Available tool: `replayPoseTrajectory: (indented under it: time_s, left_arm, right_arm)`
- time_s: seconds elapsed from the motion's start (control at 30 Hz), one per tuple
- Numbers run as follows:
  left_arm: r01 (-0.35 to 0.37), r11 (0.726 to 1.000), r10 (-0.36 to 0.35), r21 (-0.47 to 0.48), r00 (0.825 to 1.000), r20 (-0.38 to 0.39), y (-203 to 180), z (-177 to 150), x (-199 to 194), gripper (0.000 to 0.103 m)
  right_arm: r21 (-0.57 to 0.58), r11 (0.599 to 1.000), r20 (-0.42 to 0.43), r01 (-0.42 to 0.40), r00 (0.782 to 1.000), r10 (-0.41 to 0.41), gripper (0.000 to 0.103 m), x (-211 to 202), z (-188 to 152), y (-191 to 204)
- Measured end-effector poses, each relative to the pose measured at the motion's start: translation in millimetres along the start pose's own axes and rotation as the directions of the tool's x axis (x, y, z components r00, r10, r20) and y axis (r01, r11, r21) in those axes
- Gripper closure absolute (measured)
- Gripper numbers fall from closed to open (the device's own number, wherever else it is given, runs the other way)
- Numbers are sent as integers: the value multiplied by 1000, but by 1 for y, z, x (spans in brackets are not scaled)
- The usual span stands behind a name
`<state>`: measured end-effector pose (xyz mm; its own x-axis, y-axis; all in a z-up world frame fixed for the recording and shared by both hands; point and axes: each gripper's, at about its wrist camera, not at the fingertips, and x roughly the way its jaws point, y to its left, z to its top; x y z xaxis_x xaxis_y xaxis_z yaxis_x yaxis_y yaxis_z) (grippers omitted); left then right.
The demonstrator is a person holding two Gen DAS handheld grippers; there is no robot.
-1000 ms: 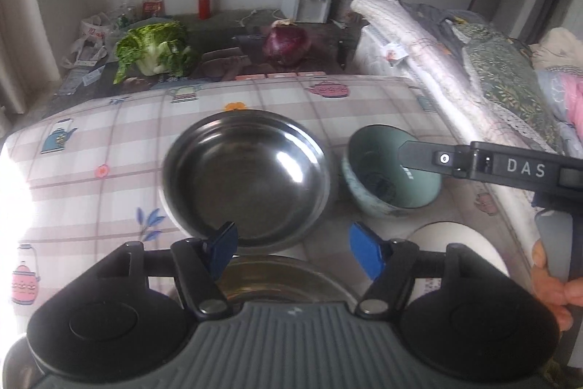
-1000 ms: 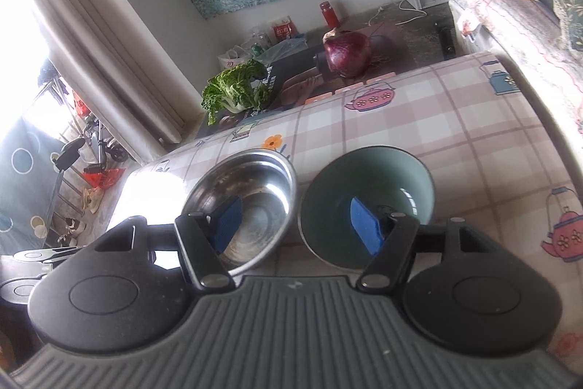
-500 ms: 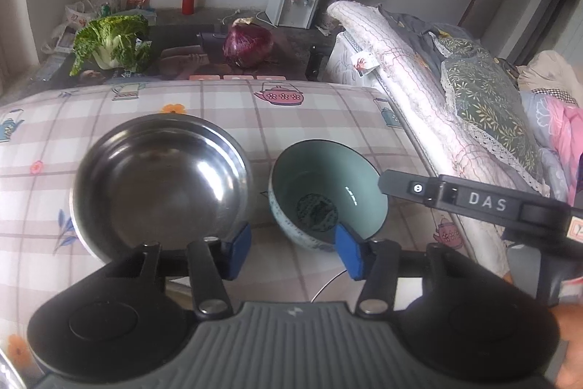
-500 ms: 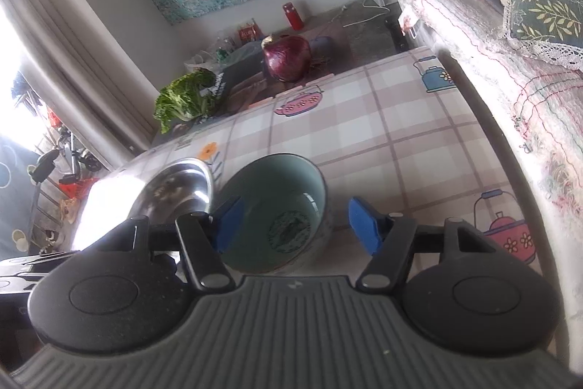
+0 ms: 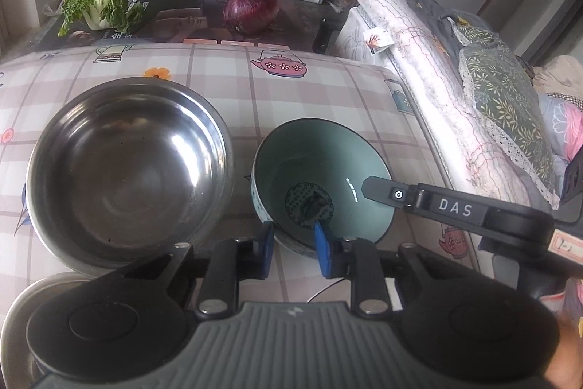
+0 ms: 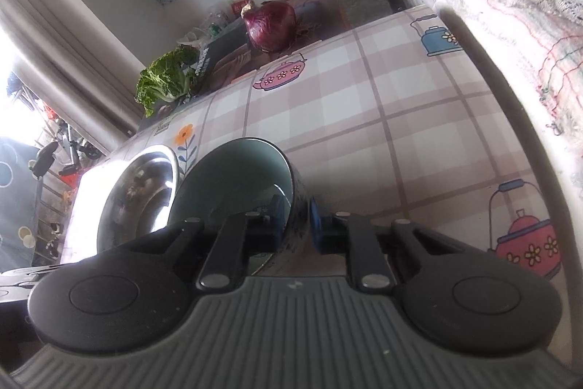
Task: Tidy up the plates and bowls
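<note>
Teal bowl (image 5: 320, 177) with speckled outside, silver steel bowl (image 5: 127, 166), pink-checked teapot-print tablecloth (image 5: 317, 93), blue fingers (image 5: 322, 252)

"DAS" on right tool (image 5: 379, 190)

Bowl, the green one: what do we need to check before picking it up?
1. Right gripper pinching the bowl wall: ok. Its jaws have just closed on it.
2. Left gripper holding the near rim: cannot tell. Its jaws have just been closing, with the rim between the pads.
3. Bowl empty, nothing to spill: ok.
4. Bowl apart from the steel bowl: ok, a gap shows in the left view.
5. Steel bowl empty, if the bowl is to go inside it: ok.
</note>
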<state>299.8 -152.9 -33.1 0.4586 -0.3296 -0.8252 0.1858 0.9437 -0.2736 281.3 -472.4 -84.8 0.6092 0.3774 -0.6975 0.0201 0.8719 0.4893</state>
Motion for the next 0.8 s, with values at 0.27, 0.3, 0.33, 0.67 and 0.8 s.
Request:
replayPoseTrajectory:
  time_s: [0.27,0.3,0.33,0.67,0.8]
  left_arm:
    - [18,999,-18,45,1000,-8,-14,-4,1,78]
    - [21,999,-21,50,1000,-9,-16,-4,2,78]
    - [20,998,-20,55,1000,-9,-18,-5,2,78]
    - [-67,996,69,64,997,-34,-24,4,23,76]
    - [-78,995,81,54,996,-47,-23,7,30,76]
  right_arm:
    - [-15,1000,6,4,1000,-4,91,-10,-4,-8]
    - [-13,1000,7,7,1000,-7,91,-12,-4,-10]
    - [-12,1000,8,9,1000,-9,91,-14,-4,-12]
    - [2,1000,9,7,1000,-7,90,-15,-4,-17]
    - [9,1000,9,0,1000,0,90,-15,-4,-19]
